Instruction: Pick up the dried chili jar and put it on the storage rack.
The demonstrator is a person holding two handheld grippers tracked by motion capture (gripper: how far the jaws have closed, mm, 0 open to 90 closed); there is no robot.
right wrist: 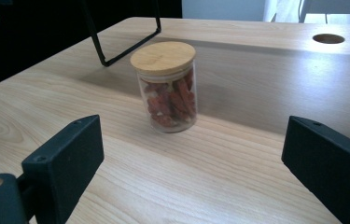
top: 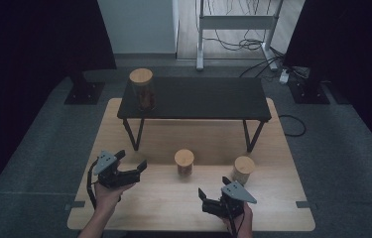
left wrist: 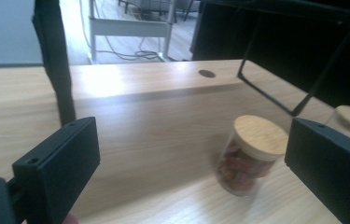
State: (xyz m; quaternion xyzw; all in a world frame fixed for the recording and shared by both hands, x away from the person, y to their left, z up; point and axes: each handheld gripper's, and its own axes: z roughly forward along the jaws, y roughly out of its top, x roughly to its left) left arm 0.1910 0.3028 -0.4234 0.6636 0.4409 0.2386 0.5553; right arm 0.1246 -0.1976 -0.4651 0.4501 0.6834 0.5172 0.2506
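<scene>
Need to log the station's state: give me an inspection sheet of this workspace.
Surface: light wooden table, a low black shelf standing on it.
Job's things: middle jar of reddish pieces and right jar upright on the table; tall jar on the shelf.
Clutter: nothing seen.
Grippers: left gripper and right gripper open, both empty.
Cables: floor cables behind the table.
Surroundings: grey carpet, white frame.

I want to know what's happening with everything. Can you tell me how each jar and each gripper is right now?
Middle jar: upright on the table, lid on, holding reddish pieces.
Right jar: upright, lid on.
Tall jar: upright on the black shelf, lid on.
Left gripper: fingers open, empty.
Right gripper: fingers open, empty.
</scene>
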